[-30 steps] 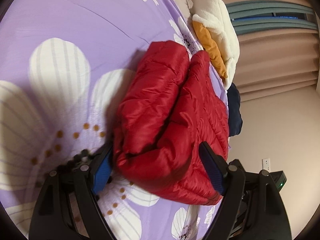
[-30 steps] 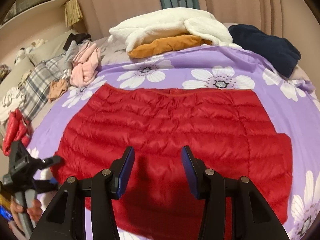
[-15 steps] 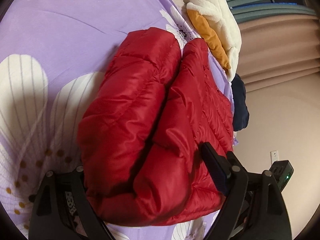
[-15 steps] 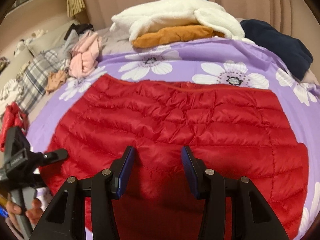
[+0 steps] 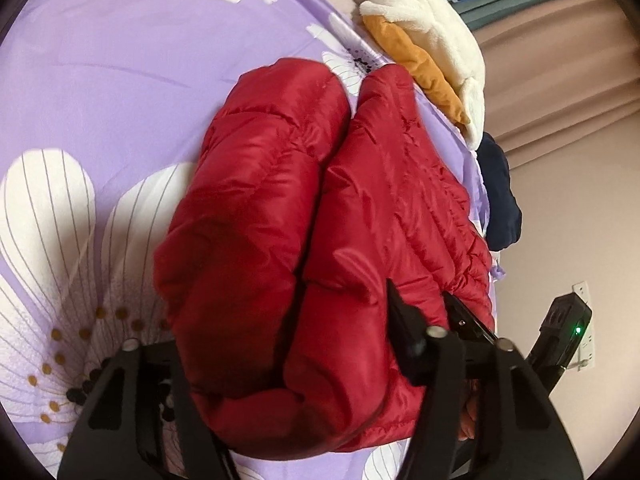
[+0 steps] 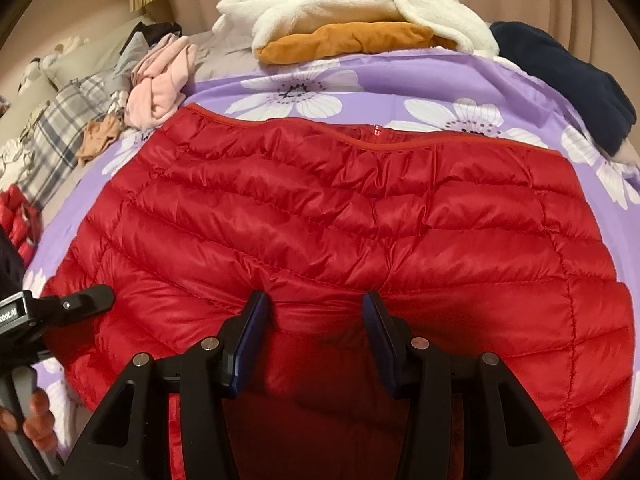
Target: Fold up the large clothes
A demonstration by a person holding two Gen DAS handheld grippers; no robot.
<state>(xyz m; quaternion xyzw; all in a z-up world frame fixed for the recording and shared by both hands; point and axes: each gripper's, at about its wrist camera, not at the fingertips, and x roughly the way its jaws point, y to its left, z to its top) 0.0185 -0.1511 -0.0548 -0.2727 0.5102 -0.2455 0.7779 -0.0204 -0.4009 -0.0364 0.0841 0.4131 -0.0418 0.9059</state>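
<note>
A red quilted down jacket (image 6: pixel 340 216) lies flat on the purple flowered bedspread (image 6: pixel 400 76). My right gripper (image 6: pixel 316 336) is open, its blue pads on either side of a raised ridge of the jacket's near edge. In the left wrist view the jacket's (image 5: pixel 280 220) folded side bulges up between the fingers of my left gripper (image 5: pixel 288 344); the jaws stand wide and the left finger is hidden behind the fabric. The left gripper also shows at the left edge of the right wrist view (image 6: pixel 80 300), against the jacket's side.
A white fleece (image 6: pixel 352 0) over an orange garment (image 6: pixel 348 40) lies at the far side of the bed, a navy garment (image 6: pixel 568 80) at the far right. Pink (image 6: pixel 164 80) and plaid clothes (image 6: pixel 60 128) pile at the left. Curtains hang behind.
Both grippers have moved in onto the jacket. The left one has pushed its jaws around the folded side; the right one has come down to the near edge, which now puckers between its pads.
</note>
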